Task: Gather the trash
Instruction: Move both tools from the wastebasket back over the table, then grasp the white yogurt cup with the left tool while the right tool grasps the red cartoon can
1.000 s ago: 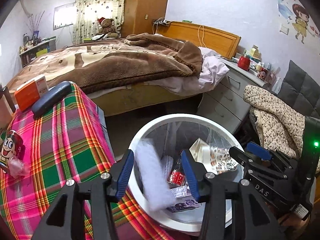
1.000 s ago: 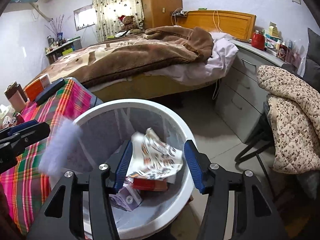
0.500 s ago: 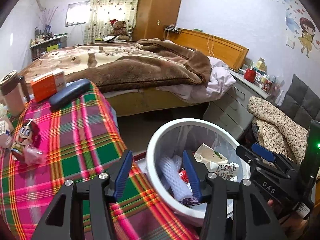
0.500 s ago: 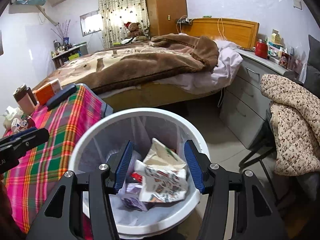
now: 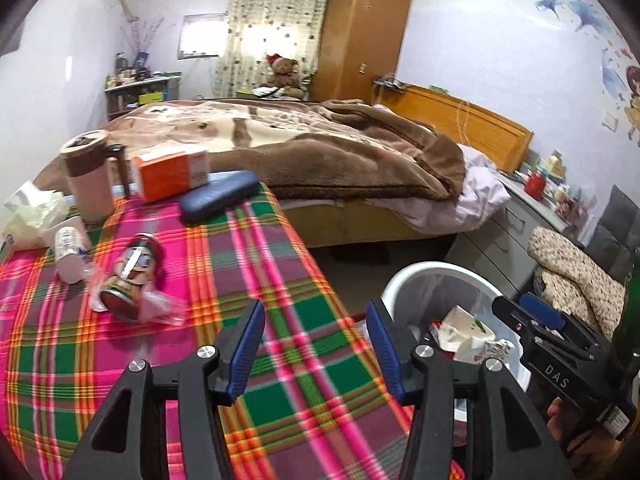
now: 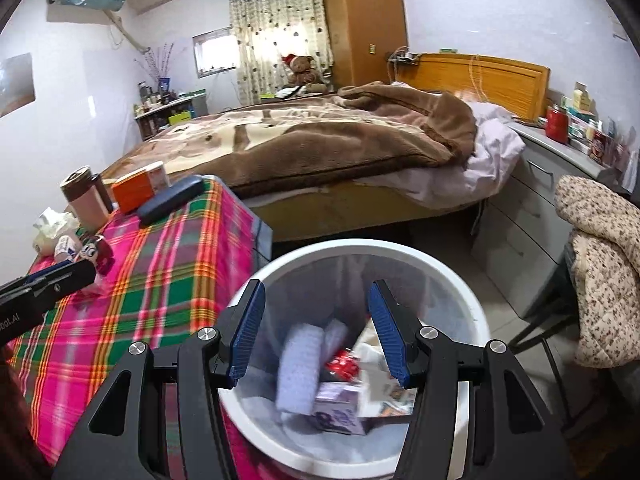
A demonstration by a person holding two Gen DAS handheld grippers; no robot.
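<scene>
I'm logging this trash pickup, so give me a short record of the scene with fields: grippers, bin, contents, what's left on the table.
left hand-held gripper: open, empty, over plaid tablecloth
right hand-held gripper: open, empty, over bin
bin: round white plastic trash bin, beside table
bin contents: white foam piece, printed wrappers
left on table: toppled cartoon-face can with clear plastic wrap

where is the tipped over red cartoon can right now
In the left wrist view the red cartoon-face can lies on its side on the plaid tablecloth, left of the open left gripper, beside a small white bottle.
</scene>
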